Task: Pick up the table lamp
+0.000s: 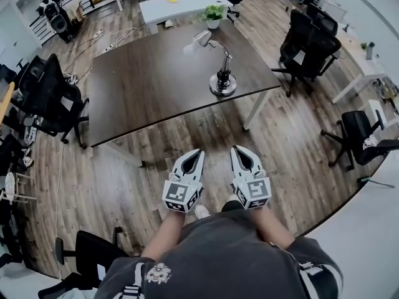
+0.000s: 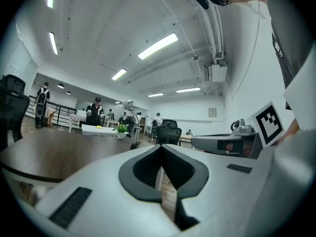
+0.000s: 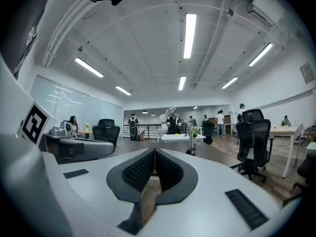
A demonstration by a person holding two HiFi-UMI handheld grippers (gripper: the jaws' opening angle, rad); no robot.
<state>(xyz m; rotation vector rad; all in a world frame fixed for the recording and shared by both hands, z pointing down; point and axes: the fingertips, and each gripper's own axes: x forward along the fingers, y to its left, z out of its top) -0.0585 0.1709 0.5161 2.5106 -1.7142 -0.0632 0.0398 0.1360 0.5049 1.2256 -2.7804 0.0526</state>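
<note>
The table lamp (image 1: 222, 73) stands near the right end of a dark brown table (image 1: 156, 73), with a round metal base, a bent arm and its silver head turned to the left. It is small and distant in the left gripper view (image 2: 132, 127) and the right gripper view (image 3: 187, 132). Both grippers hang side by side over the wooden floor, short of the table's near edge and well apart from the lamp. My left gripper (image 1: 199, 151) (image 2: 161, 147) has its tips together with nothing between them. My right gripper (image 1: 235, 148) (image 3: 154, 149) is also shut and empty.
Black office chairs stand to the right (image 1: 308, 42) and left (image 1: 50, 98) of the table, another behind the person (image 1: 93, 254). A potted plant (image 1: 213, 14) sits on a white table (image 1: 181, 5) beyond. People stand far across the room (image 2: 94, 112).
</note>
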